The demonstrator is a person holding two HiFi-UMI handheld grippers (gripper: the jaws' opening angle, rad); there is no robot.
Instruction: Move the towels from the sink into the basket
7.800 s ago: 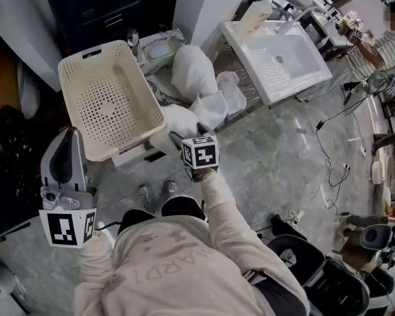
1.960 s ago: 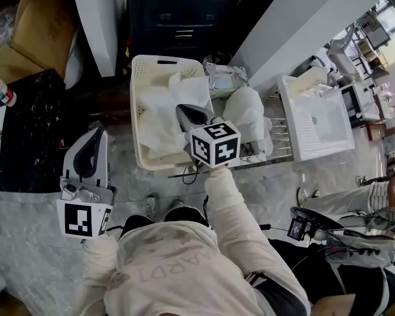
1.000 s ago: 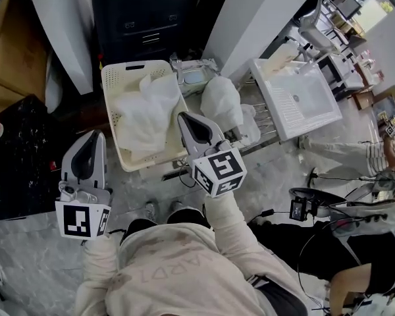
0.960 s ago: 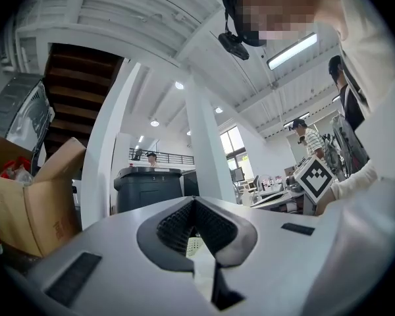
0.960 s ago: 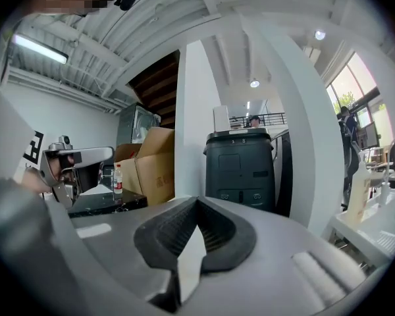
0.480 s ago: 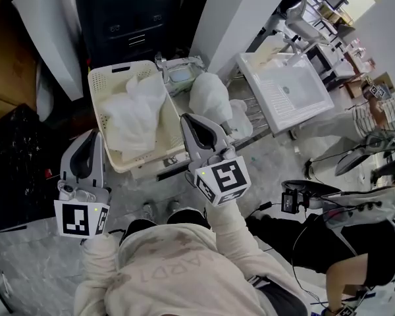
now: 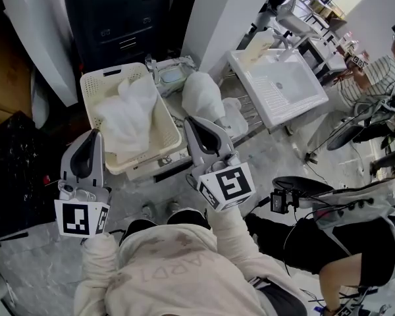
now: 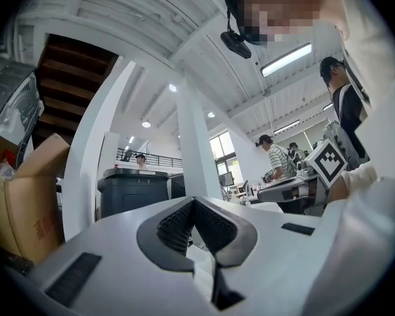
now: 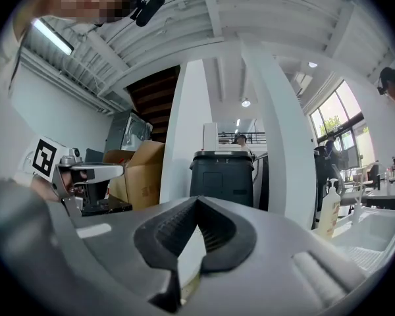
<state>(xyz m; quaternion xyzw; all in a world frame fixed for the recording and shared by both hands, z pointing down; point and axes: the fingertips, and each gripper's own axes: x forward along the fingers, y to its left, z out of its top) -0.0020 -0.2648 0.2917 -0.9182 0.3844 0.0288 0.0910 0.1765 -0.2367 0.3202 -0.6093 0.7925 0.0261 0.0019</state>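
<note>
- Held left gripper point(image 7: 91, 137) and right gripper point(image 7: 193, 125) closed, empty, near front edge of basket point(image 7: 91, 92).
- Found towel point(image 7: 126, 114) heaped inside basket; none visible in sink point(image 7: 283, 87).
- Risked towel slipping over rim if heap nudged.

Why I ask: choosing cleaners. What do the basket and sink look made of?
Basket: matte cream plastic, likely moulded, given its perforated walls and handle slot. Sink: glossy white, probably ceramic or enamel, from its smooth sheen and ribbed drainboard.
</note>
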